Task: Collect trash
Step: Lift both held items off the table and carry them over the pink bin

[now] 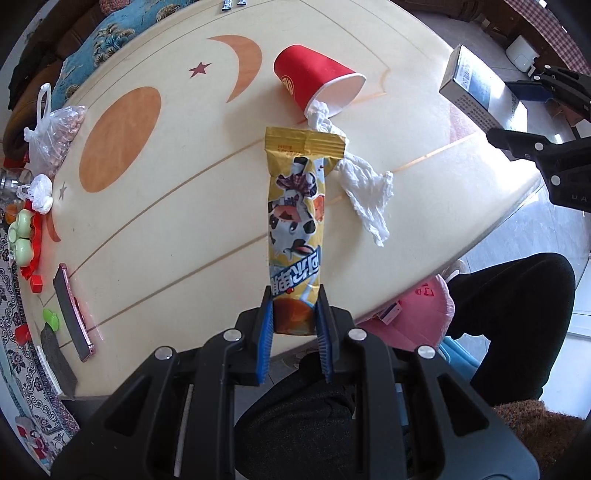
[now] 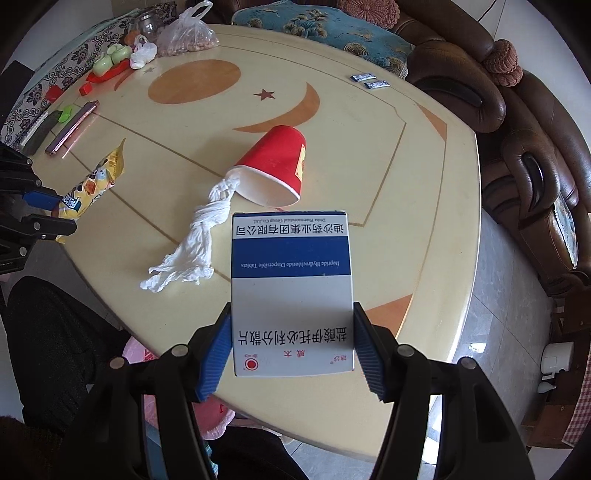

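1. Holding two pieces of trash at once: my left gripper (image 1: pixel 294 314) is clamped on the bottom end of the yellow snack wrapper (image 1: pixel 295 221), which stands out ahead of the jaws above the table (image 1: pixel 184 229).
2. My right gripper (image 2: pixel 291 354) has its jaws set wide and pressed on both sides of the blue-and-white medicine box (image 2: pixel 291 280), which is also clear of the tabletop.
3. Judging by this, two items are picked up but not yet dropped anywhere. A pink bag (image 1: pixel 417 314) shows below the near table edge, beside the person's dark-clothed leg (image 1: pixel 517 325); I take it for the trash bag, though I cannot tell for sure.
4. Left on the table: the red paper cup (image 2: pixel 275 166) lying on its side, with the twisted white tissue (image 2: pixel 195 243) trailing out of its mouth toward the near edge.
5. Two small blue sachets (image 2: pixel 369 80) lie near the far edge; whether they are trash I cannot tell.
6. The phone (image 2: pixel 72 127), the plastic bag of nuts (image 2: pixel 188 35) and the clutter around them at the far side look like belongings, not trash.
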A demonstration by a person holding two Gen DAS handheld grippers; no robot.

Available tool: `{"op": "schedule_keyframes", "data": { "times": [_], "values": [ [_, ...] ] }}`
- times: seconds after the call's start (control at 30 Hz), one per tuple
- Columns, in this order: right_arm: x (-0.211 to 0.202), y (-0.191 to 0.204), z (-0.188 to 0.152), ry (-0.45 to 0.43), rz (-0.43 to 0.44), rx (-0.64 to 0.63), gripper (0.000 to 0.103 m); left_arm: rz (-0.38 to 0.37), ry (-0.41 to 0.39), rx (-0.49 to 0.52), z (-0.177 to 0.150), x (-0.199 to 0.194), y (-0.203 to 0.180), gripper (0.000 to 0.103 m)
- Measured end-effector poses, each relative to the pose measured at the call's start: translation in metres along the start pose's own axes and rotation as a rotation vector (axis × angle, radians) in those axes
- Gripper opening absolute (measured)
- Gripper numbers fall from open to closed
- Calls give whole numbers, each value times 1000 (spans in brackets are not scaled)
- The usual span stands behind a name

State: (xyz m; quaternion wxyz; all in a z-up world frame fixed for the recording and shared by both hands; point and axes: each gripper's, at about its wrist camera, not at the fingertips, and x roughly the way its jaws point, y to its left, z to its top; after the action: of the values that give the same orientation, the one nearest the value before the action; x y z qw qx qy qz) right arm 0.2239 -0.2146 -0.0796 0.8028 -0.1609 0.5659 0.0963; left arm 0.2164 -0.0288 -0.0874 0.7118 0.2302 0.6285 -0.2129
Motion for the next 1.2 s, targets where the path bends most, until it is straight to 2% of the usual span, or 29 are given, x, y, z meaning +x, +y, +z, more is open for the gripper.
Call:
{"op": "schedule_keyframes", "data": {
  "times": [0.27, 0.6, 1.2],
  "values": [
    [-19, 44, -36, -10, 18, -42, 60, -3, -13, 28, -35, -8, -29, 22],
    [-27, 88, -77, -17, 54, -81, 60, -31, 4, 48, -73, 13, -53, 22],
    [9, 138, -142, 48, 122, -70, 60, -105, 48, 65, -132, 66, -88, 22]
  ]
}}
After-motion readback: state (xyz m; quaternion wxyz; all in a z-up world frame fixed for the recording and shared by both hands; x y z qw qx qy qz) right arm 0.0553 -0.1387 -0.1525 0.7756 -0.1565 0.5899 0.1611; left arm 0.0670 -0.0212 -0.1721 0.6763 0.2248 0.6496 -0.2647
